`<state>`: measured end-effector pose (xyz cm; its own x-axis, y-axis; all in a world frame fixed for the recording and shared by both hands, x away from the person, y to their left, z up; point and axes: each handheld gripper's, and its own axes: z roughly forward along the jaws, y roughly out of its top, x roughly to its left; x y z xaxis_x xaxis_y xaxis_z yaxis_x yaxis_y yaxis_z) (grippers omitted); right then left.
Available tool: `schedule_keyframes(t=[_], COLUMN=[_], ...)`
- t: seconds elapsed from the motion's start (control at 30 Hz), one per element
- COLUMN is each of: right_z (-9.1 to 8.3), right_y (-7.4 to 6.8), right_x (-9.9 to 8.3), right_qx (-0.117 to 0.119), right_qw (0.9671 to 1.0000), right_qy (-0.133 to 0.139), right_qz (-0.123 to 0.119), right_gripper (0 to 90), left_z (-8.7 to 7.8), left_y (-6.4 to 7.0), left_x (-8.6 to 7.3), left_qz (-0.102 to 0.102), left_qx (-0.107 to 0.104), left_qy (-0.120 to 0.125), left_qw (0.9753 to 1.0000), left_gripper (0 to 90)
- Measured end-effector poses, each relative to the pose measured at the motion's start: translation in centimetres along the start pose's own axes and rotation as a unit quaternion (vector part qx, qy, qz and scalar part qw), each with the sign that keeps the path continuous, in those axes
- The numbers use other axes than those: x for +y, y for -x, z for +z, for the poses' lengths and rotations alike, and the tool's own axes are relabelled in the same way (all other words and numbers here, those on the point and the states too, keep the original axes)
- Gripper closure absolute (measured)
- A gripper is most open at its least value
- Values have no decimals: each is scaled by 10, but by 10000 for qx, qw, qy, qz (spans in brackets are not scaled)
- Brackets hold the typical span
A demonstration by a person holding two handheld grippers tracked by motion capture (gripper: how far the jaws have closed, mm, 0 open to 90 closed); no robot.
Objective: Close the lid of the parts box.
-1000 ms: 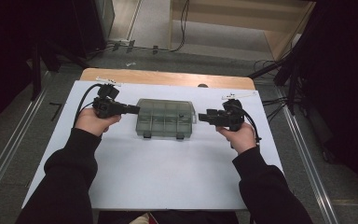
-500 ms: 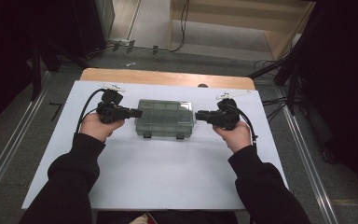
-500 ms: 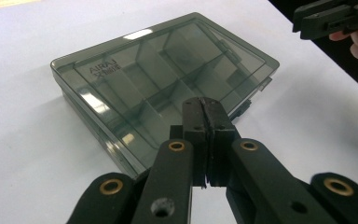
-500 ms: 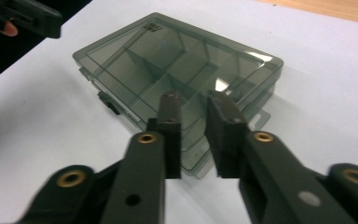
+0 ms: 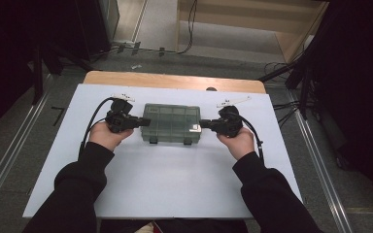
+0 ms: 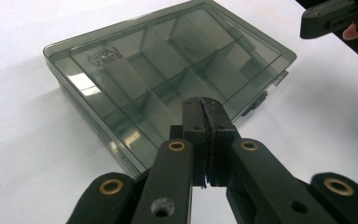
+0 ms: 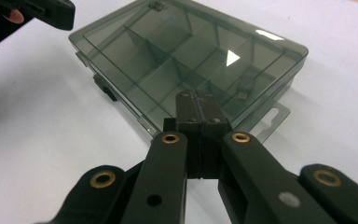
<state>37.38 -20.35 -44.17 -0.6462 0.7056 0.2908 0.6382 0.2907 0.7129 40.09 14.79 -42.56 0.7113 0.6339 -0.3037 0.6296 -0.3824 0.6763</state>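
Moved inward since the earlier frame: left gripper [image 5: 145, 122] and right gripper [image 5: 203, 125], now at the short ends of the organiser box [image 5: 171, 123]. Box lying flat, lid closed, centred on the white table [image 5: 175, 184], nearer its far edge. Left jaws pressed together, gripping nothing, tips over the box's left edge [image 6: 204, 112]. Right jaws likewise shut and empty, tips over the right edge [image 7: 197, 105]. Box between the two sets of tips; contact cannot be told.
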Motion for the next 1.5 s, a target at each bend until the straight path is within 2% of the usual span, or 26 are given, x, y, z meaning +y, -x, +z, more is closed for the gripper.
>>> schedule_keyframes(t=[0.23, 0.73, 0.83, 0.93, 1.13, 1.27, 1.33, 1.5], right_z=[12, 30, 33, 36, 36, 34, 29, 10], right_y=[-4, -3, -3, -4, -3, -5, -7, -14], right_x=[-2, -7, -7, -8, -9, -9, -10, -12], right_qx=[-22, -79, -124, -150, -115, -37, -31, 78], right_qw=[9999, 9990, 9987, 9985, 9987, 9986, 9989, 9997], right_qy=[-150, -441, -484, -513, -492, -519, -465, -241], right_qz=[-72, -43, -39, -97, -27, 6, 0, 17], right_gripper=[876, 875, 875, 875, 871, 815, 792, 698], left_z=[4, 20, 22, 25, 24, 22, 20, 13], left_y=[-2, -9, -10, -9, -12, -11, -8, -1], left_x=[-5, -14, -16, -18, -20, -20, -20, -19], left_qz=[97, 27, -32, 70, -26, -29, -9, -43], left_qx=[105, 167, 149, 257, 152, 152, 191, 32], left_qy=[128, -204, -194, -299, -241, -222, -243, -148], left_qw=[9998, 9996, 9997, 9992, 9996, 9996, 9995, 9999], left_gripper=[898, 897, 897, 897, 895, 833, 798, 721])
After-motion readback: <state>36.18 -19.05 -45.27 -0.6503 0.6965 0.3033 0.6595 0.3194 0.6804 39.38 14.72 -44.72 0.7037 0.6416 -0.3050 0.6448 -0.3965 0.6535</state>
